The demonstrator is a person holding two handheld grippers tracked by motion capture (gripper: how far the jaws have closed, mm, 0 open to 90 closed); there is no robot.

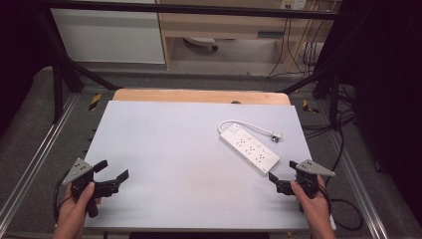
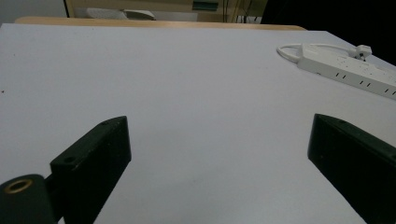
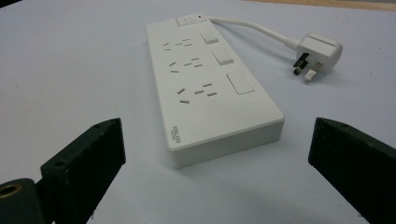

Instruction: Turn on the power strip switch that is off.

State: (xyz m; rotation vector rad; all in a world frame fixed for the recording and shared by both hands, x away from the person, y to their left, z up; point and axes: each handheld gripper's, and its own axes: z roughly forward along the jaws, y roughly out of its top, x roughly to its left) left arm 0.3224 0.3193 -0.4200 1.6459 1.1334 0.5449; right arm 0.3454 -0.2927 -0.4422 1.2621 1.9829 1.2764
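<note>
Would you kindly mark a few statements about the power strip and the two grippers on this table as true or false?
1. The power strip lies flat on the table. True.
2. The plug is pushed into one of the strip's own sockets. False: it lies loose on the table beside the strip.
3. The right gripper stands open, with the strip's near end ahead of its jaws. True.
4. The left gripper is closed on the cable. False: it is open with nothing between its jaws, far from the strip.
5. A device is plugged into the middle socket. False: all sockets are empty.
</note>
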